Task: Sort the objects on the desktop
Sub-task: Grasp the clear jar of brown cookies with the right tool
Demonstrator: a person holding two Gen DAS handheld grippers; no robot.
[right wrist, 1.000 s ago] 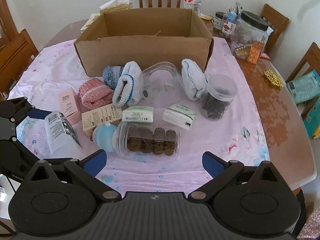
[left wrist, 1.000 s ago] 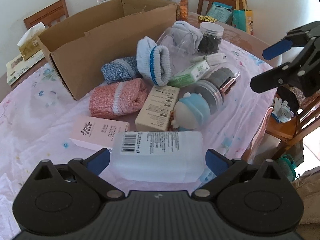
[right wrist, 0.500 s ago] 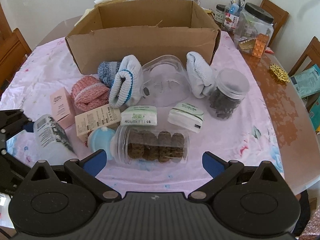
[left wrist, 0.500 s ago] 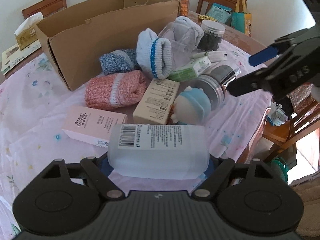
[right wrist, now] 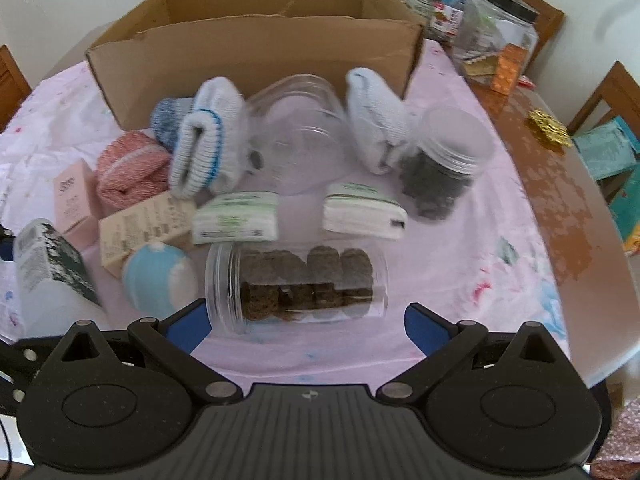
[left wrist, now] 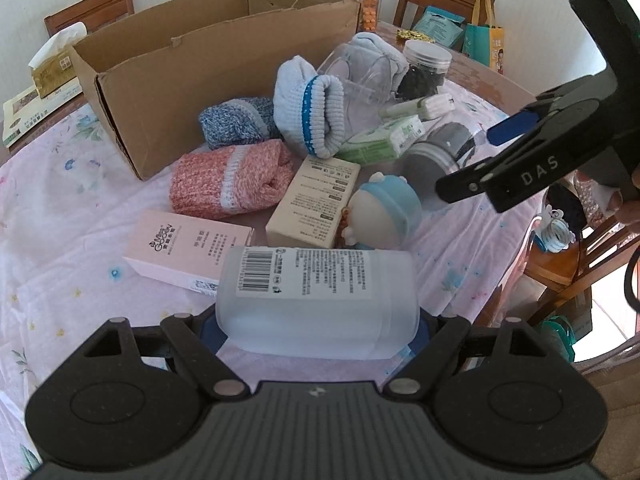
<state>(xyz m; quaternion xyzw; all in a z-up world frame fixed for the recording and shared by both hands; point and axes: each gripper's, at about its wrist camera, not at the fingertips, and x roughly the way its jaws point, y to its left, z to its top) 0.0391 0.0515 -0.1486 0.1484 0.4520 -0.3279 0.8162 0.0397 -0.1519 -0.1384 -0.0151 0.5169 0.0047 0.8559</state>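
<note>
Close up, the left tool [left wrist: 318, 330] pinches a frosted bottle [left wrist: 316, 300]; the right tool [right wrist: 306, 322] hangs spread around a cookie jar [right wrist: 296, 286].

- The left gripper [left wrist: 316, 332] is low at the near edge of the table, its two black arms drawn in and its blue pads pressed against either side of a frosted bottle [left wrist: 316, 300] lying crosswise between them.
- The right gripper [right wrist: 306, 320] is off to the right and reaches in over the table, its jaws spread wide with nothing between the blue pads.
- Seen from the left wrist camera, the right gripper [left wrist: 476, 160] angles down and inward, black fingers apart.
- Part of a hand [left wrist: 630, 208] shows behind its body at the far right edge.
</note>
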